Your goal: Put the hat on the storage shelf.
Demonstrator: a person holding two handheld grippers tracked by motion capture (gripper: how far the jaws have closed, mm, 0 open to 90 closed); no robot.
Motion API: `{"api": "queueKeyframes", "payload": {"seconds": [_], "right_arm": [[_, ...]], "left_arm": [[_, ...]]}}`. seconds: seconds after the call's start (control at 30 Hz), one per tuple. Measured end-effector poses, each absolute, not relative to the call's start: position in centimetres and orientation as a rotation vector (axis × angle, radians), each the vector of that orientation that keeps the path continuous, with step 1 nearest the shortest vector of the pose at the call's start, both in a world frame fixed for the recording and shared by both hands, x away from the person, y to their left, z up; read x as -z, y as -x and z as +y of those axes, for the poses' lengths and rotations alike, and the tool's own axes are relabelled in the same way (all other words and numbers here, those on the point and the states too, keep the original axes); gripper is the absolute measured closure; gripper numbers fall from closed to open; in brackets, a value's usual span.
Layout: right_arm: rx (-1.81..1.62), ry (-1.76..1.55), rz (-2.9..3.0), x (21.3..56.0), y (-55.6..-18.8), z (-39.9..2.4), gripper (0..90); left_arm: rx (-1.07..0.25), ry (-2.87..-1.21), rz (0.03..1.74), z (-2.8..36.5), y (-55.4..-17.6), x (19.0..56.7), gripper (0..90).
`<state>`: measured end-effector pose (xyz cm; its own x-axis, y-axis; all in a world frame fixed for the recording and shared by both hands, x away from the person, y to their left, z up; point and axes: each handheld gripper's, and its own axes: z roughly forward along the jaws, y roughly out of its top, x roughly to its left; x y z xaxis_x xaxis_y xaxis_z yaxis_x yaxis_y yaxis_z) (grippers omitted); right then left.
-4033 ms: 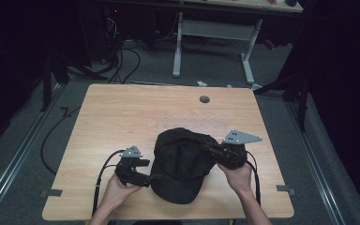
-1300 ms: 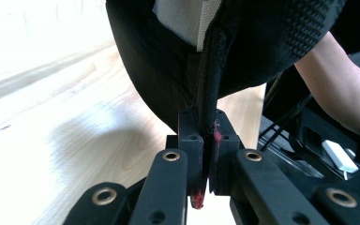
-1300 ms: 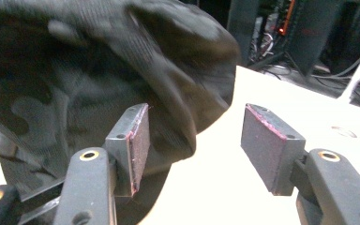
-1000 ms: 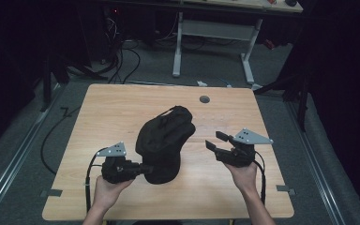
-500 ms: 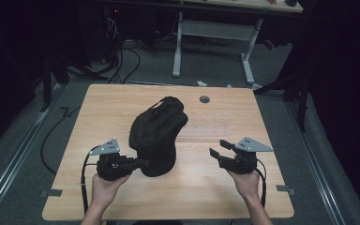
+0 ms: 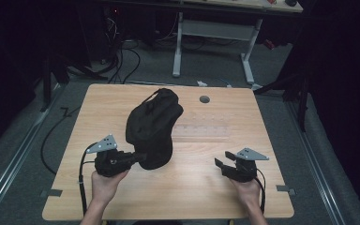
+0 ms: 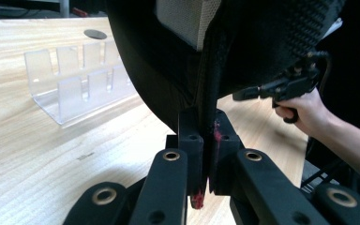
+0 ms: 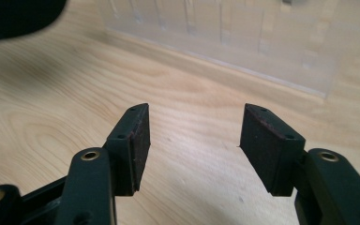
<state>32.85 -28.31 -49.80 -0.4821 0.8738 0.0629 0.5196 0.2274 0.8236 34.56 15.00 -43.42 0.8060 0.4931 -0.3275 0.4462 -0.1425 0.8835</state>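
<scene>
1. The left gripper [image 6: 138, 158] sits near the table's [image 6: 206, 187] 7 o'clock edge; its jaws are pressed tight on a thin fold at the lower edge of the black bag [image 6: 152, 126]; in the left gripper view the pads [image 7: 191, 140] pinch that dark cloth [image 7: 243, 42] between them.
2. The bag stands up off the wood, leaning toward 1 o'clock from the gripper; it is left of the table's middle; a loop handle shows at its top.
3. The right gripper [image 6: 221, 165] rests low at about 5 o'clock, well apart from the bag; its jaws stand wide apart with nothing between them, bare wood [image 8: 192, 140] showing in the gap.
4. A clear plastic rack [image 6: 201, 132] lies just right of the bag, near the middle; a round grey cap [image 6: 205, 99] sits toward 12 o'clock.
</scene>
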Motion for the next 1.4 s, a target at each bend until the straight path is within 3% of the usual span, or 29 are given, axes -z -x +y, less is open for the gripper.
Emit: {"api": "queueKeyframes", "payload": {"seconds": [0.53,1.4], "right_arm": [[-0.954,-1.375,2.089,52.9,-33.1,-28.8,42.1],[-0.894,-1.389,2.117,53.1,-33.5,-28.3,35.7]], "left_arm": [[-0.121,-1.755,0.732,14.4,-35.6,42.2,86.2],[-0.223,-1.729,0.759,13.0,-38.8,40.3,86.2]]}}
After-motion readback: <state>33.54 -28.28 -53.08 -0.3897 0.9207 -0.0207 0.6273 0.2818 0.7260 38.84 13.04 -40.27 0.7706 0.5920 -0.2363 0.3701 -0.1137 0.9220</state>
